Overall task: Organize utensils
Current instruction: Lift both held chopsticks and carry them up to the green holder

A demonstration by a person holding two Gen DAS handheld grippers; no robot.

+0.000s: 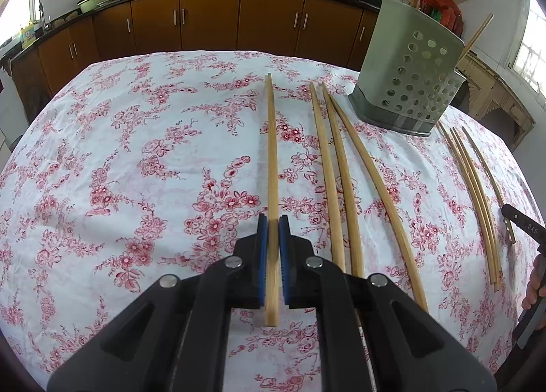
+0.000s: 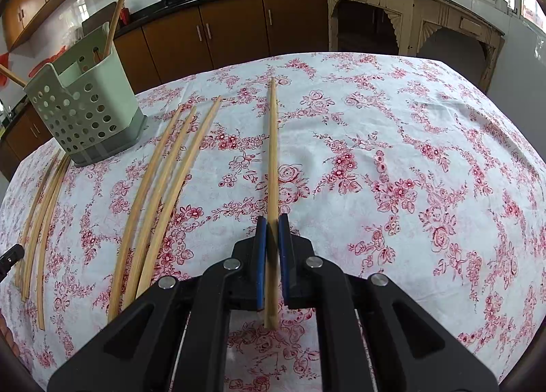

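Note:
My left gripper is shut on a wooden chopstick that points away over the floral tablecloth. My right gripper is shut on another wooden chopstick. Three loose chopsticks lie right of the left gripper; they also show in the right wrist view. More chopsticks lie further right, seen at far left in the right wrist view. A pale green perforated utensil holder stands behind them with chopsticks in it; it also shows in the right wrist view.
The table has a white cloth with red flowers. Brown kitchen cabinets run along the back under a dark counter with pans. An old cream side table stands at the back right. The right gripper's tip shows at the left view's edge.

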